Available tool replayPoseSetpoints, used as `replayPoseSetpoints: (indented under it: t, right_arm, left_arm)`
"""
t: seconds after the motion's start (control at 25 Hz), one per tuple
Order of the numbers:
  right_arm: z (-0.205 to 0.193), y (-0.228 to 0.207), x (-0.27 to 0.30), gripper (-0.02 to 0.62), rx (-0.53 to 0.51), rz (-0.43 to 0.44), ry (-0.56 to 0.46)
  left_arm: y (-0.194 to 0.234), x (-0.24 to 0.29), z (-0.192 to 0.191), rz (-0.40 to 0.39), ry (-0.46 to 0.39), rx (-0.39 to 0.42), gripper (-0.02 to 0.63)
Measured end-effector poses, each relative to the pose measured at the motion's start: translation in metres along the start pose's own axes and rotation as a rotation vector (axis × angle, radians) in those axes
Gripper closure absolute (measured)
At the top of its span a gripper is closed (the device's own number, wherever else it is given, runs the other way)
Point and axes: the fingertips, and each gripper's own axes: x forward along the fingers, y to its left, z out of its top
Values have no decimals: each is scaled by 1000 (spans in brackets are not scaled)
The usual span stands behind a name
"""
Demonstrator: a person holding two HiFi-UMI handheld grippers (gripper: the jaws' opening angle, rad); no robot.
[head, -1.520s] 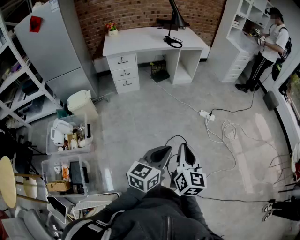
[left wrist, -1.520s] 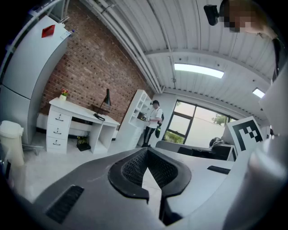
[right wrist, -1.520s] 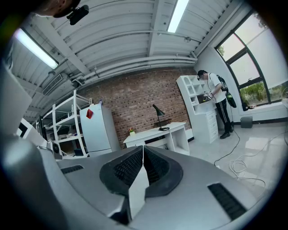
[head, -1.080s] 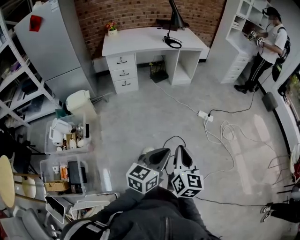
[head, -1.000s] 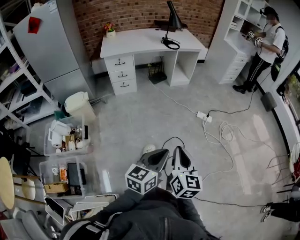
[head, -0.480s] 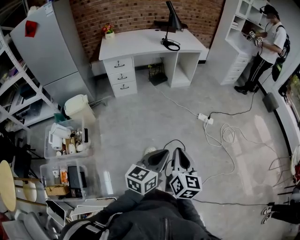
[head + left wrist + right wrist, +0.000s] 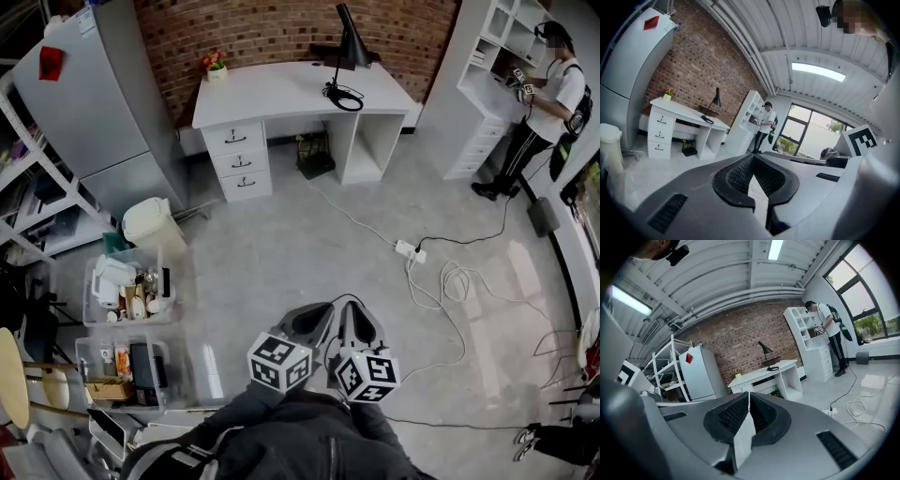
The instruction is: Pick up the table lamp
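Note:
The black table lamp (image 7: pixel 349 45) stands on the right part of a white desk (image 7: pixel 272 89) against the brick wall, far across the floor. Its round base and coiled cord (image 7: pixel 346 94) rest on the desktop. It also shows small in the left gripper view as the lamp (image 7: pixel 716 100) and in the right gripper view as the lamp (image 7: pixel 765 350). My left gripper (image 7: pixel 319 315) and right gripper (image 7: pixel 355 314) are held side by side close to my body, both pointing at the desk. Each is shut and empty: left gripper (image 7: pixel 752 156), right gripper (image 7: pixel 749 393).
A white power strip (image 7: pixel 405 249) with looping cables lies on the floor to the right of my path. A grey cabinet (image 7: pixel 89 103), a white bin (image 7: pixel 150 225) and clear storage boxes (image 7: pixel 131 286) line the left. A person (image 7: pixel 548 94) stands at the white shelves, far right.
I have moved forward across the floor toward the desk; the boxes and power strip have slid nearer in the head view. Both grippers stayed shut, side by side.

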Motion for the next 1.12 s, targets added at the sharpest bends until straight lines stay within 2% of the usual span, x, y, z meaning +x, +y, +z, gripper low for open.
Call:
replayPoseSetpoints:
  t: [0.6,0.76,1.12]
  right_arm:
    - [49,-36,144,580,8,-7,43]
    - [52,-36,175,580,14,-4,65]
    - [71,-34,235,580,5,-9,49]
  left_arm:
    - [83,108,86,-35,3,6,600]
    - [105,123,108,-54,-24,-3,600]
    - [155,150,136,-60,-22,4,600]
